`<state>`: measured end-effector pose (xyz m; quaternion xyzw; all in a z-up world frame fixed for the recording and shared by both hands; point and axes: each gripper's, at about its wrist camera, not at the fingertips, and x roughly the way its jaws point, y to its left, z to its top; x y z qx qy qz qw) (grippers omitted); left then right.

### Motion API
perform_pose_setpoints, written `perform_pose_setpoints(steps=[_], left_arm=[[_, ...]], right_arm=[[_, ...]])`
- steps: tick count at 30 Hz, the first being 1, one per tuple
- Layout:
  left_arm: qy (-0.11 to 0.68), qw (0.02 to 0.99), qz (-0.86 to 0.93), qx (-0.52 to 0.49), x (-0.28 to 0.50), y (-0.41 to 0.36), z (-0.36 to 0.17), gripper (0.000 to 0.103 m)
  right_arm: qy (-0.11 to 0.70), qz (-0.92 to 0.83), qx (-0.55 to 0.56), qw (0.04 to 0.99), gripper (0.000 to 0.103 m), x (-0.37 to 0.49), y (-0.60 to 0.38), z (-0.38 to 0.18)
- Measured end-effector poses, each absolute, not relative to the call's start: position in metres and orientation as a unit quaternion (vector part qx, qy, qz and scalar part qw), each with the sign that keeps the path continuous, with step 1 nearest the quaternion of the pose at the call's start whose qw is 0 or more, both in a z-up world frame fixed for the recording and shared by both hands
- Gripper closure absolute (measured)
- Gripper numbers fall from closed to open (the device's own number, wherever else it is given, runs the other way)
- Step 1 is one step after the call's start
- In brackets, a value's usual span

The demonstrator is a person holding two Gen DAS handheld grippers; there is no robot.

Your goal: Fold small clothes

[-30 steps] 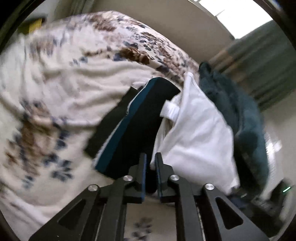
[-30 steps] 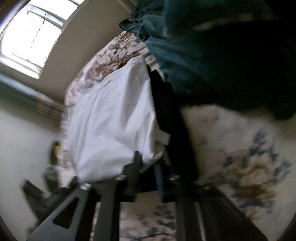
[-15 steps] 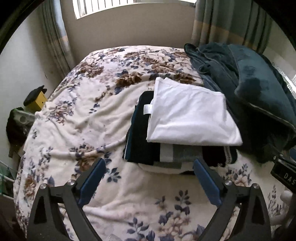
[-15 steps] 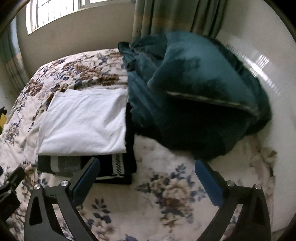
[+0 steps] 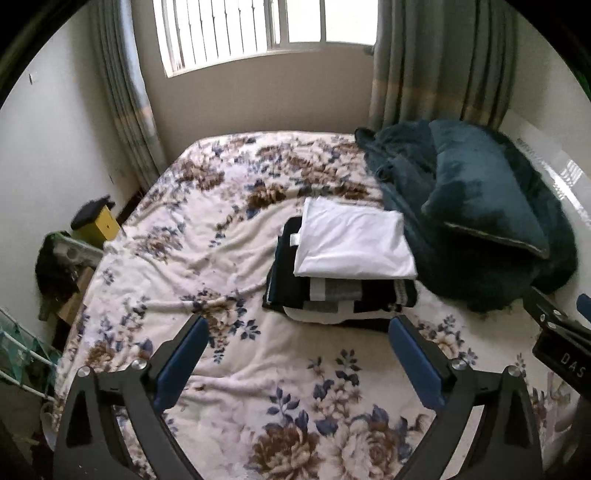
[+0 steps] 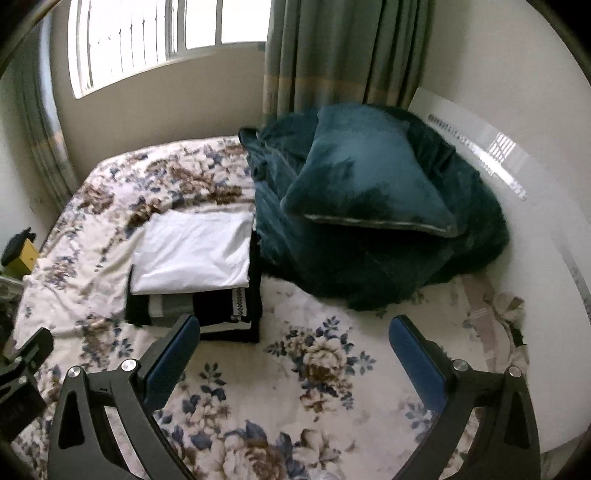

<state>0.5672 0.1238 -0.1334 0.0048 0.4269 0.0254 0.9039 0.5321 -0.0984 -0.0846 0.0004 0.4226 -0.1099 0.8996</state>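
A folded white garment lies on top of a stack of folded dark clothes on the floral bed cover. The stack also shows in the right wrist view, with the white garment above the dark clothes. My left gripper is open and empty, held above the bed in front of the stack. My right gripper is open and empty, to the right of the stack. Both are well apart from the clothes.
A dark teal blanket and pillow are heaped right of the stack, against the wall. A window and curtains stand behind the bed. A yellow box and clutter sit off the bed's left edge.
Both grippers were shut on the white garment a second ago. They have let go, opened wide and pulled back and up from the stack, which now lies flat.
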Motion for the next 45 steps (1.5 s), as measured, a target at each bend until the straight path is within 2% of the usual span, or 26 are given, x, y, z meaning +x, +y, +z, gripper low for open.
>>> perform_pose_setpoints(steps=[13,21,29,31,45], left_arm=[[0.394,0.919,-0.001,-0.007,0.434,0.118,-0.031,0.003],[0.366,0.931,0.002,-0.008,0.38,0.117,0.006,0.003],[0.358,0.934,0.016,-0.017,0.348,0.119,0.016,0.003],[0.355,0.935,0.018,-0.014,0.342,0.118,0.018,0.0],[0.348,0.937,0.027,-0.013,0.326,0.118,0.023,0.0]], right_arm=[[0.343,-0.084,-0.008,0.936,0.0,0.351,-0.107,0.064],[0.33,-0.059,0.0,0.942,0.0,0.272,-0.109,0.113],[0.329,-0.042,-0.001,0.943,0.0,0.232,-0.111,0.131],[0.329,-0.039,-0.003,0.944,0.0,0.229,-0.112,0.13],[0.329,-0.031,-0.001,0.944,0.0,0.218,-0.121,0.136]])
